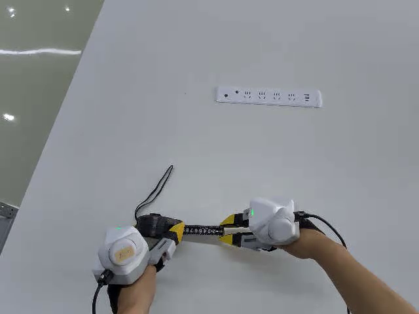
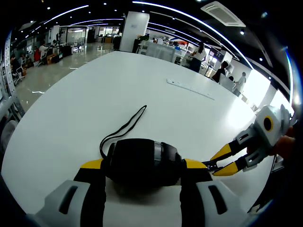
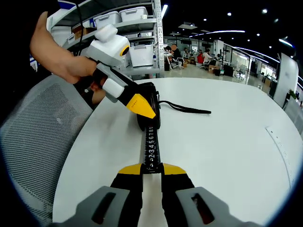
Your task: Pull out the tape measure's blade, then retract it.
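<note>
A black tape measure case lies on the white table near its front edge, with a black wrist strap trailing away from it. My left gripper is shut on the case, its yellow-tipped jaws pressed to both sides. A short length of dark blade with white numbers runs from the case to my right gripper. The right gripper is shut on the blade's end, and the case lies just ahead of it.
A white power strip lies farther back on the table. The table's left edge drops to a glossy floor. A grey mesh chair stands beside the table in the right gripper view. People and shelving stand far off.
</note>
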`<state>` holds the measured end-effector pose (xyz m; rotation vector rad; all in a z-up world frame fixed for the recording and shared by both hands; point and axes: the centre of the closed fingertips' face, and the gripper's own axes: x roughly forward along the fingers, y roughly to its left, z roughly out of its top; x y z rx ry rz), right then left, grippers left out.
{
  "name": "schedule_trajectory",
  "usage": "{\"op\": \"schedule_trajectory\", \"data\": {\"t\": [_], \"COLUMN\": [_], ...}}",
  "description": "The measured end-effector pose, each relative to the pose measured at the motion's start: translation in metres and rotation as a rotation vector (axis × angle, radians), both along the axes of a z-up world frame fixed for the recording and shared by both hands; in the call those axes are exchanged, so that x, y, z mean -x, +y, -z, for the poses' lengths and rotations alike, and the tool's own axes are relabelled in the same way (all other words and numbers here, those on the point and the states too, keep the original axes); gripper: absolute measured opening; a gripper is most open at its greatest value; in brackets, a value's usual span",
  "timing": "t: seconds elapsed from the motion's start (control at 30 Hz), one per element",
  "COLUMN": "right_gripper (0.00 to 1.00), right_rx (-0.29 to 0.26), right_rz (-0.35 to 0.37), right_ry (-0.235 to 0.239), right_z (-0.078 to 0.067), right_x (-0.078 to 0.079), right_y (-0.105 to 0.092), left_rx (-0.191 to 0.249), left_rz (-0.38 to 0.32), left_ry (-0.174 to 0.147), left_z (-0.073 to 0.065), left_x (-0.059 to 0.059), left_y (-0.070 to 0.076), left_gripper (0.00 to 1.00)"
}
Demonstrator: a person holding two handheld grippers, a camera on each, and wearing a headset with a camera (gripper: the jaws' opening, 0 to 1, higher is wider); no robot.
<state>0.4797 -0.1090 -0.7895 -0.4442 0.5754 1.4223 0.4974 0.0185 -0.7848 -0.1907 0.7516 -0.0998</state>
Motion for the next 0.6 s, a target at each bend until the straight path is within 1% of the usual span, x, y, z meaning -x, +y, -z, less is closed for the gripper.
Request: {"op": "schedule_trajectory", "data": {"t": [0.27, 0.6], "right_gripper": [0.13, 0.13], "right_rx": [-0.005, -0.011], "right_rz": [0.003, 0.006], "right_ry": [0.002, 0.007], "right_z": [0.0022, 0.0030], "right_x": [0.0002, 0.0004], "right_y": [0.0032, 0.0082], "left_rx": [0.000, -0.004], "left_rz": [0.002, 0.004], "left_ry": [0.003, 0.003], "left_z": [0.0008, -0.0001], "left_x": [0.0014, -0.0006], "left_y": [0.0004, 0.0011], "left_gripper": [0.60, 0.60]}}
